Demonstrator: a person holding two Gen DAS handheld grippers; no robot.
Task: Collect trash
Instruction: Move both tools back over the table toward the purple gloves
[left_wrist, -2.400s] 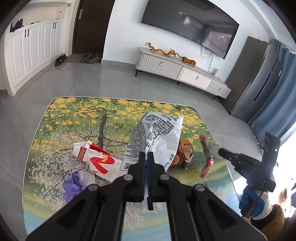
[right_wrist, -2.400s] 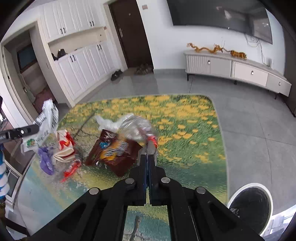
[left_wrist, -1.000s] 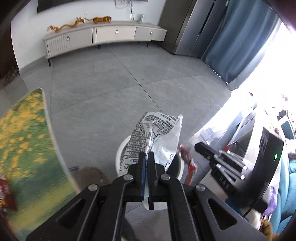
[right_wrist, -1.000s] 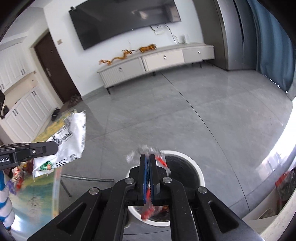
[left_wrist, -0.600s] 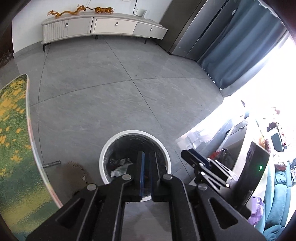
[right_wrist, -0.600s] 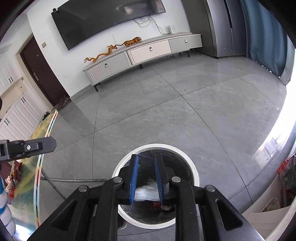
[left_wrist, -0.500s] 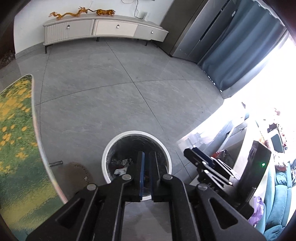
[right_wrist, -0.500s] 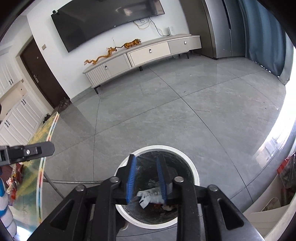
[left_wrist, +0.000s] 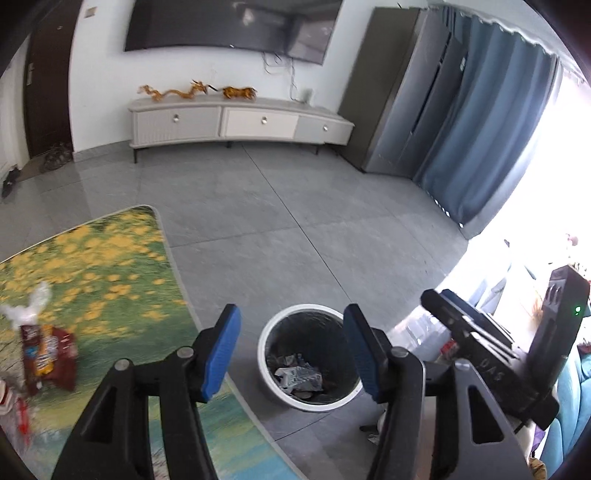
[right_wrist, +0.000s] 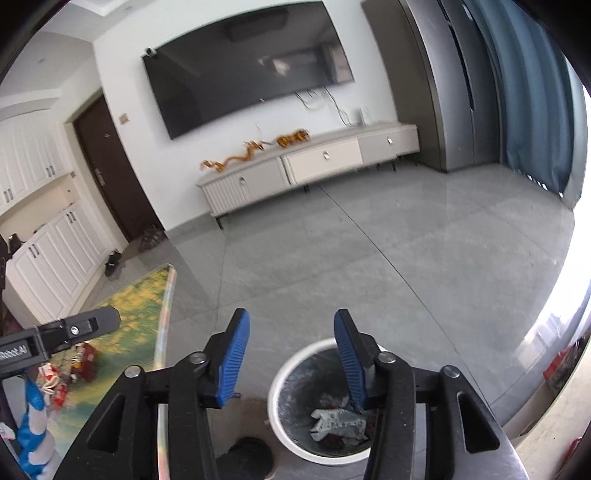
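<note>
Lying crumpled in the white-rimmed bin (left_wrist: 266, 334) on the floor, the wrappers (left_wrist: 298, 376) were done with. The left gripper (left_wrist: 291, 349) and right gripper (right_wrist: 290, 356) were both opening, nothing between their jaws. Swinging back to the brown snack bag (left_wrist: 46, 356) on the flowered table (left_wrist: 122, 280) looked the sensible move, jaws kept spread.

A big dark TV (right_wrist: 247, 77) hangs on the white wall (left_wrist: 99, 92). A long white cabinet (left_wrist: 240, 123) stands below it. The floor (left_wrist: 295, 214) is grey tiles. Blue curtains (left_wrist: 491, 129) hang beside a bright window.
</note>
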